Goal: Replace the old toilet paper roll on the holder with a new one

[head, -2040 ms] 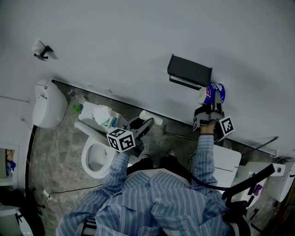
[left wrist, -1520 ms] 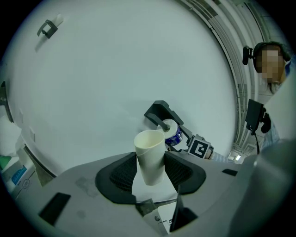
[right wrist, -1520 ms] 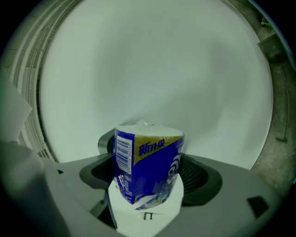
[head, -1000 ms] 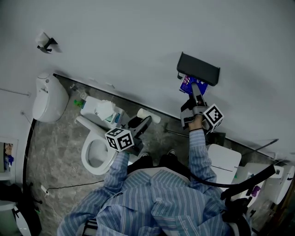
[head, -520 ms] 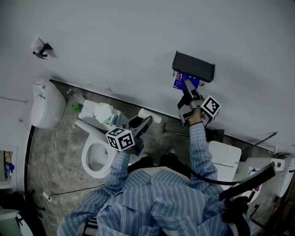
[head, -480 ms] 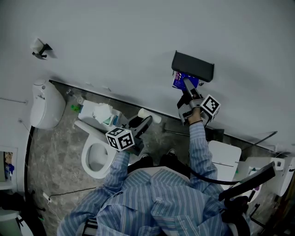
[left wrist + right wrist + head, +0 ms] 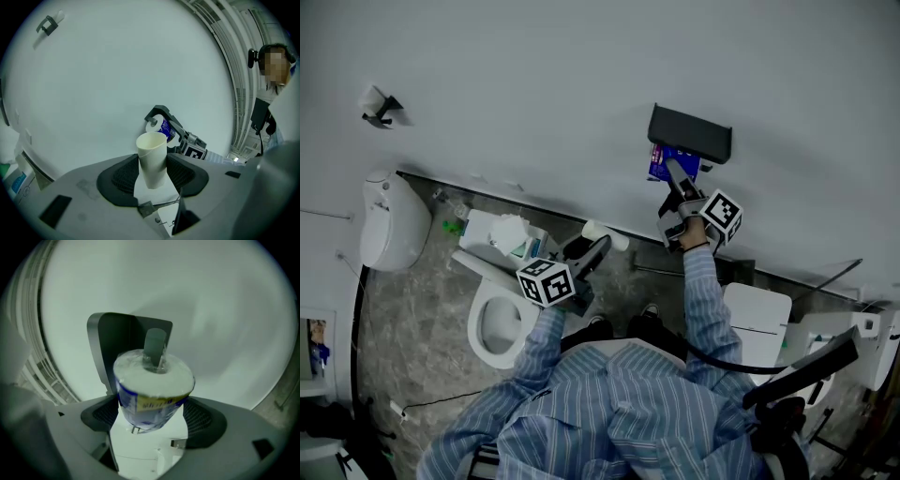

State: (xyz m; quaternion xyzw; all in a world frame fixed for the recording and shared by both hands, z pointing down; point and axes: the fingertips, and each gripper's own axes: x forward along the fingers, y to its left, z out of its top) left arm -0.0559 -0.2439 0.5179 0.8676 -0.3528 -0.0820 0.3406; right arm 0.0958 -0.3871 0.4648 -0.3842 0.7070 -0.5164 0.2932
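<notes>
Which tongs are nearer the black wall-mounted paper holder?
Right. The right tongs are just below the black wall-mounted paper holder, gripping a blue-wrapped white paper roll at its bar. The left tongs, gripping a white cardboard tube, are off by the white toilet.

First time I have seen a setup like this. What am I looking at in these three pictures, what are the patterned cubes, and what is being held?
There is no robot here. A person holds a two-jaw gripper in each hand, and the marker cubes are part of those grippers. The head view comes from a camera on the person's head, looking down into a bathroom with a toilet. The other two pictures come from cameras riding on each gripper, looking along its jaws. The left gripper is closed on an empty cardboard tube. The right gripper is closed on a new wrapped roll, held up at the dark wall holder, whose bar appears to enter the roll's core.
</notes>
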